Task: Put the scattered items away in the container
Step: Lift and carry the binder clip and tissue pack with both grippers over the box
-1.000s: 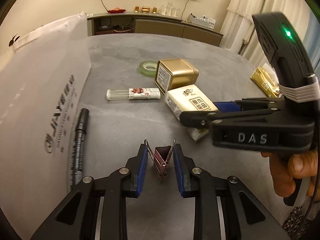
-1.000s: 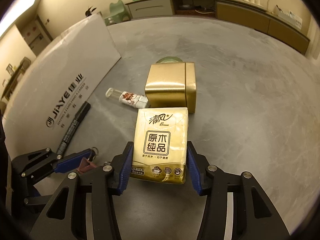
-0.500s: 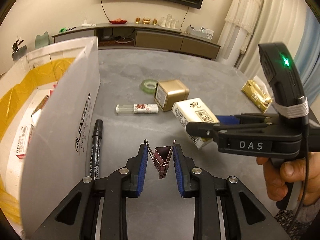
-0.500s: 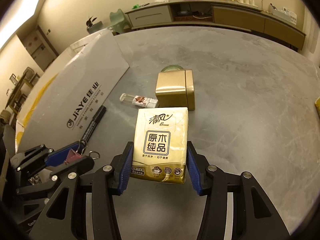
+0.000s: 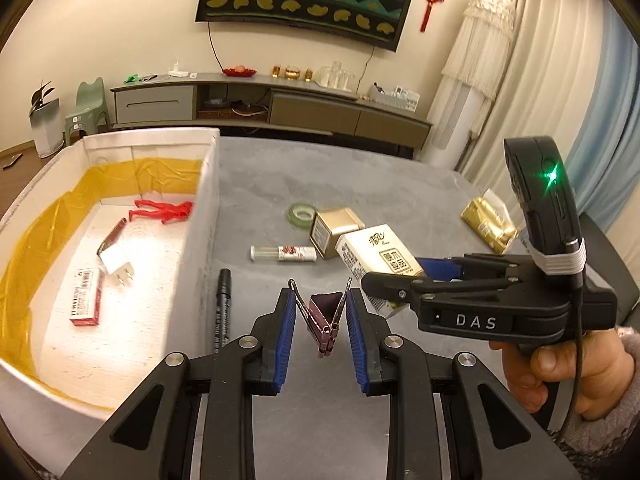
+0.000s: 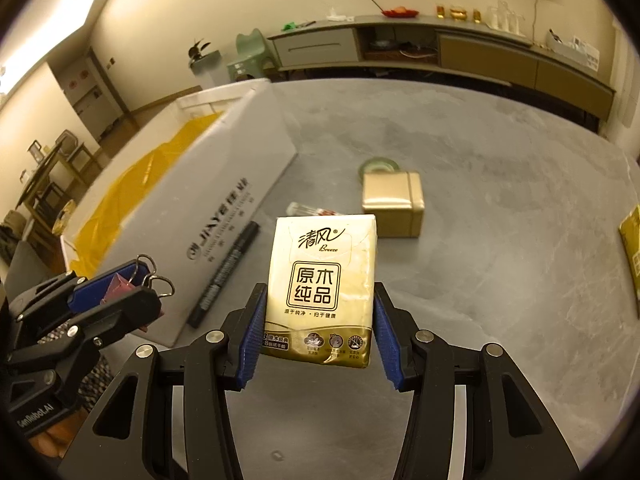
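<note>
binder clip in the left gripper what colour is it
Dark maroon binder clip with silver wire handles, clearest in the left wrist view.

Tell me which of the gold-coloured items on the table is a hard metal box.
The square gold tin, beside the green tape roll. It has rigid flat sides and a lid seam; the gold packet near the curtain is a crinkled soft pouch.
</note>
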